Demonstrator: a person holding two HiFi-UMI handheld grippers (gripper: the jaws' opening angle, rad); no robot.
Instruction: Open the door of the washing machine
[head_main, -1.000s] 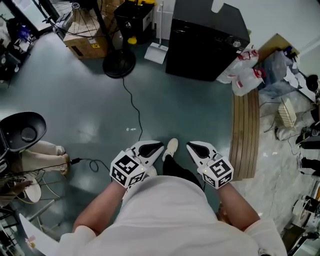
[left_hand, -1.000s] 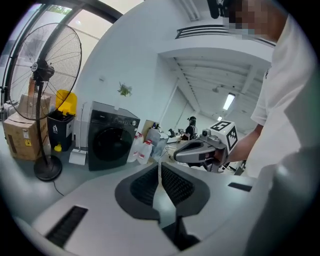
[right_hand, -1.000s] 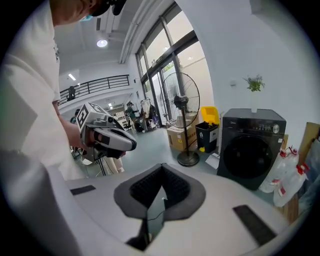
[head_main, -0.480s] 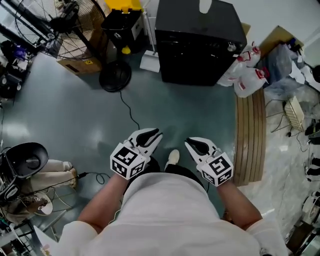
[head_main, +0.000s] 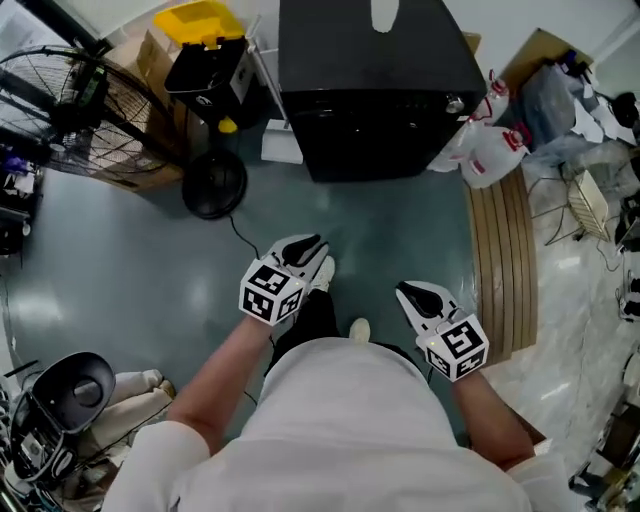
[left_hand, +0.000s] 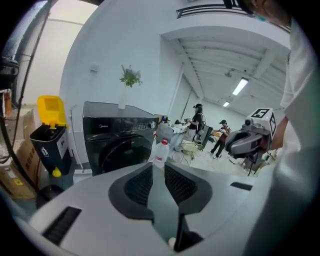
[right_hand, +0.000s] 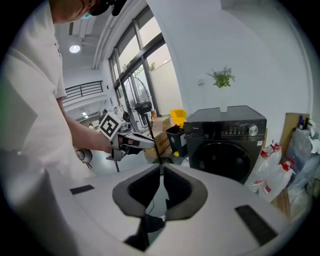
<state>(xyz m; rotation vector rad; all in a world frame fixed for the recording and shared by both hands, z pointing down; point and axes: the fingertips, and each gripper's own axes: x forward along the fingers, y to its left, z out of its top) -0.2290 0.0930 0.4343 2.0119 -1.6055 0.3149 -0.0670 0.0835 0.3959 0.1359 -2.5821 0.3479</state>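
Looking steeply down from the head view, I saw the black washing machine (head_main: 375, 90) standing at the far side of the floor, straight ahead of the person and well apart from both tools. Its front faced back toward us.

The left gripper (head_main: 310, 245) was held further forward than the right gripper (head_main: 408, 292), so I judged the left one the nearer to the machine. It sat roughly in line with the machine's left half.

In the left gripper view the jaws stood a narrow gap apart with nothing between them. In the right gripper view the jaws met at their tips and held nothing.

The head view showed mostly the machine's flat top and only a squashed strip of its front. The two gripper views showed what it could not: the round dark door (right_hand: 222, 160) set in the front, shut, below a row of controls. The door also appeared in the left gripper view (left_hand: 115, 155). I could not tell on which side its handle lay.

White plastic jugs (head_main: 490, 150) stood just right of the machine, and a yellow-lidded bin (head_main: 205, 45) stood to its left.
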